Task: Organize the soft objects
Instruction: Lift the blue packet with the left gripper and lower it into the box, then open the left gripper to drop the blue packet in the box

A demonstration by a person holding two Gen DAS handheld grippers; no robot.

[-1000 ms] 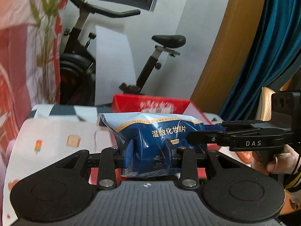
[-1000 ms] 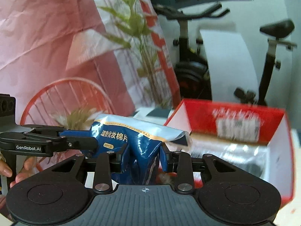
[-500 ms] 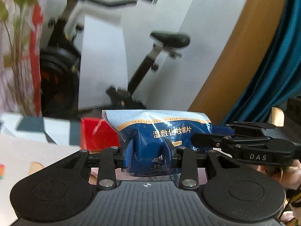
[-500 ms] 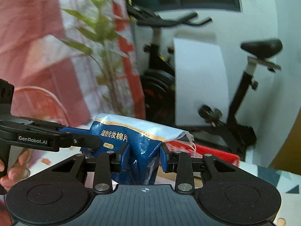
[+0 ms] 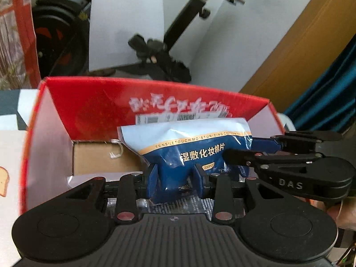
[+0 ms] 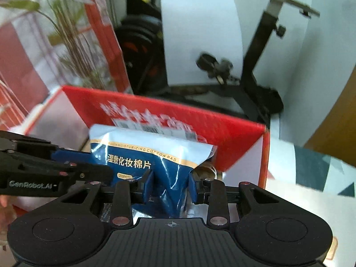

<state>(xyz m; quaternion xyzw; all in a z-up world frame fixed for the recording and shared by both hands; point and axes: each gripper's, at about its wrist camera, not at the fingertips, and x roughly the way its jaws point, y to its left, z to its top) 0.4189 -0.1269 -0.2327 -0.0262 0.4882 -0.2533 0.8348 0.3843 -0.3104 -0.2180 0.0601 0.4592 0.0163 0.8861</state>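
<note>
You have 1 blue bag of cotton pads [image 5: 195, 153] held by both grippers at once. Your left gripper [image 5: 175, 181] has its 2 blue fingers [image 5: 153, 183] squeezed on the bottom of the bag, so it is only partly closed, with the soft bag pinched in the middle. Your right gripper [image 6: 170, 185] does the same thing on the other end of the bag, and in the left view you can see it reach in from the right side. The bag's long side runs across, from one gripper to the other, and its white top edge points up and away from you. The big thing to watch is where the bag hangs: it is over the open red box [image 5: 89, 102], in front of the red back wall, and the brown bottom of the box [image 5: 104, 160] shows below and to the left of it. So the box is down and a bit forward from your fingers. I think the next move is to go down into the box. Both hands look about the same distance from it, so keep them level, or the bag may tip or catch on the right wall.
</note>
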